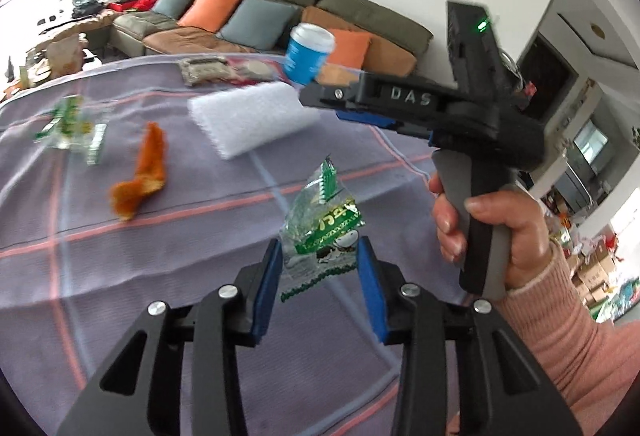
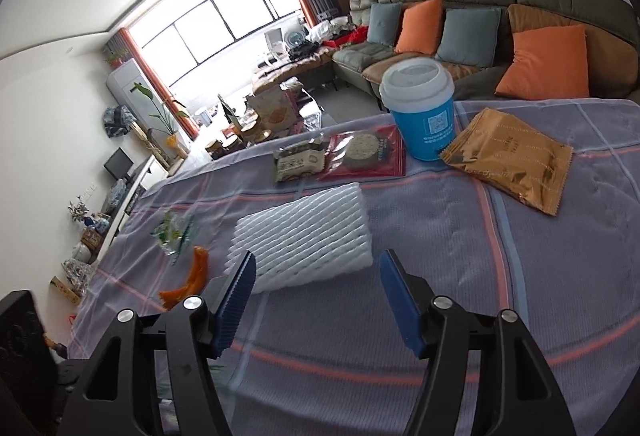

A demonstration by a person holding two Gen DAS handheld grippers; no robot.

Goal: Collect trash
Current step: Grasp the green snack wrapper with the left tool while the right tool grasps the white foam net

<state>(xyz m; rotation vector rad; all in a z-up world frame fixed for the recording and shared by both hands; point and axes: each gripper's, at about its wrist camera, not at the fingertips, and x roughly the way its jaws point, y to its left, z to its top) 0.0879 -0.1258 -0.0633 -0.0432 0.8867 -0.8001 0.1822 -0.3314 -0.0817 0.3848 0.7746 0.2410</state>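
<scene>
Left gripper (image 1: pixel 320 268) pinches a clear green wrapper (image 1: pixel 322 232), lifted above the striped cloth (image 1: pixel 120 296). Right gripper (image 2: pixel 316 300) has fingers apart w/ nothing inside, near white foam net (image 2: pixel 304 236). Blue cup (image 2: pixel 422 108) stands farther back.

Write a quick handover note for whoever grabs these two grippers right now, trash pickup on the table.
Left gripper: shut on a clear green-printed wrapper, lifted off the tablecloth.
Right gripper: open, empty, pointed at the white foam net.
Done: one wrapper picked up, not yet binned.
Left on the table: foam net, orange peel, second green wrapper, blue cup, brown packet, two snack packets.
No bin in view.
</scene>
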